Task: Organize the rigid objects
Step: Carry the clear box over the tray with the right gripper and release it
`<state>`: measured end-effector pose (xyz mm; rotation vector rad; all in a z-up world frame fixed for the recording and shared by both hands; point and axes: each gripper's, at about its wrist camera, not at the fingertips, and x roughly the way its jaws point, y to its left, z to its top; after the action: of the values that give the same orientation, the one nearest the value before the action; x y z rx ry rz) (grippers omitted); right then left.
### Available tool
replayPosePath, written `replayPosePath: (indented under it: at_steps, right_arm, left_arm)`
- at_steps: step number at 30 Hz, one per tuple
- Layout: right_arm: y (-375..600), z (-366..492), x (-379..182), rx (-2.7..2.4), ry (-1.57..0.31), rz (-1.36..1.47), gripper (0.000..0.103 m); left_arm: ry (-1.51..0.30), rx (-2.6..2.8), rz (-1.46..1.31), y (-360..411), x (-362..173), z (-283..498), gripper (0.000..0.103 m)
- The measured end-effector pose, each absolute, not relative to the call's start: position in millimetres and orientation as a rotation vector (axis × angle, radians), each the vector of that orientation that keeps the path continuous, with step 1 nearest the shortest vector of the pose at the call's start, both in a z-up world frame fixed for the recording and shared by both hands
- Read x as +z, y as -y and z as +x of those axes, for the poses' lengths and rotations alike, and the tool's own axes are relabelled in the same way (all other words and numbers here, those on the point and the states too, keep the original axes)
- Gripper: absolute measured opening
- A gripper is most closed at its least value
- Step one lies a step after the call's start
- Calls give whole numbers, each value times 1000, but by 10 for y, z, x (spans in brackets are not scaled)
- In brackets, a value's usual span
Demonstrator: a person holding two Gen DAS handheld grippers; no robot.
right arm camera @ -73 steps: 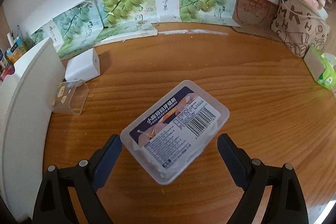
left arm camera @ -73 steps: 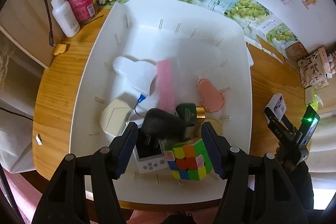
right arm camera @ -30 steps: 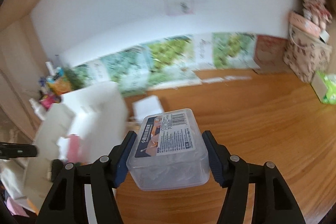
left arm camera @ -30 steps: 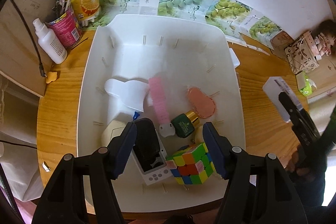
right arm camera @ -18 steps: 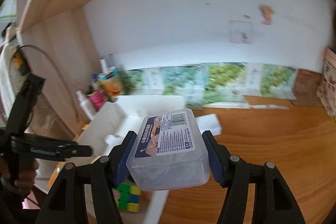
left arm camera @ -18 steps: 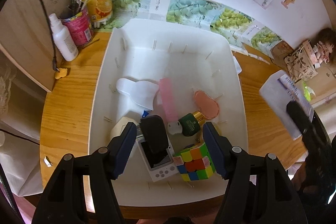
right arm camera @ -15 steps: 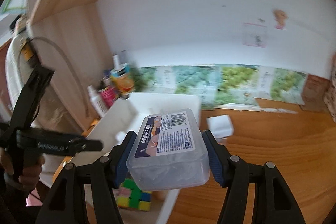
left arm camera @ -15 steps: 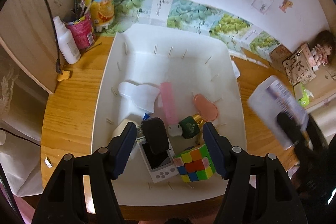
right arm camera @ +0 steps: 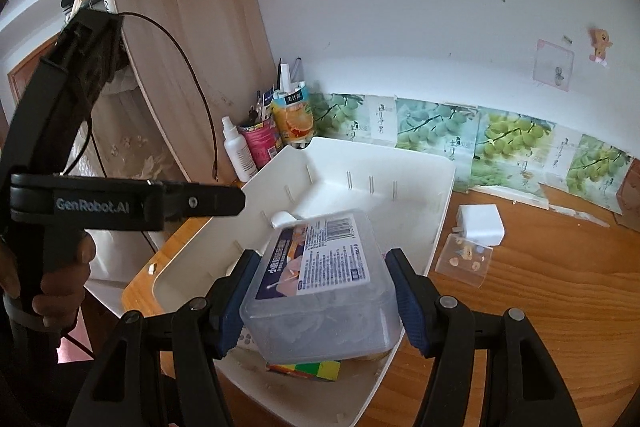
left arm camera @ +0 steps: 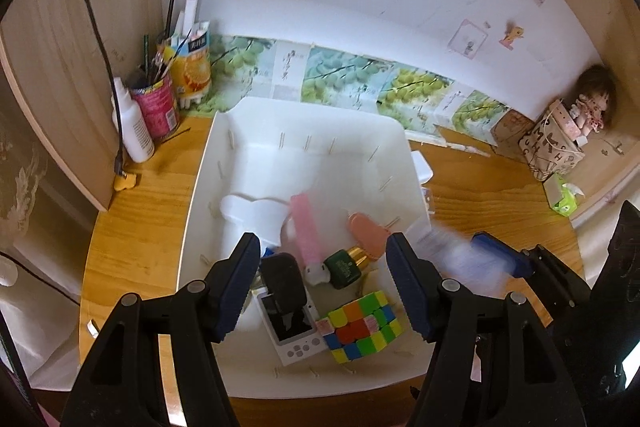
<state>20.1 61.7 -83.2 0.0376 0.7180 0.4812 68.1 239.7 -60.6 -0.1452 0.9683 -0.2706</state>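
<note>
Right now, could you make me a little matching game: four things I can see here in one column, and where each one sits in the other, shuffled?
Things
1. clear plastic box
2. Rubik's cube
3. white spray bottle
4. white charger block

Places
A. on the wooden desk, right of the bin
B. clamped in the right gripper, above the white bin
C. on the desk, left of the bin, beside a pink can
D. lying inside the bin, near its front edge

Pairs: 1-B, 2-D, 3-C, 4-A
</note>
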Motion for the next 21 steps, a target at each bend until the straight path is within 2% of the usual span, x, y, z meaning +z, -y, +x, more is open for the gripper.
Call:
replayPosePath:
  at_steps: [3, 21]
  right_arm:
    - [-567, 169, -807, 479, -702, 46, 76]
    - [81, 216, -769, 414, -673, 85, 76]
  left_arm:
    - [-947, -284, -138, -2327, -577, 661, 69]
    - [-760, -309, -172, -1876, -249, 607, 69]
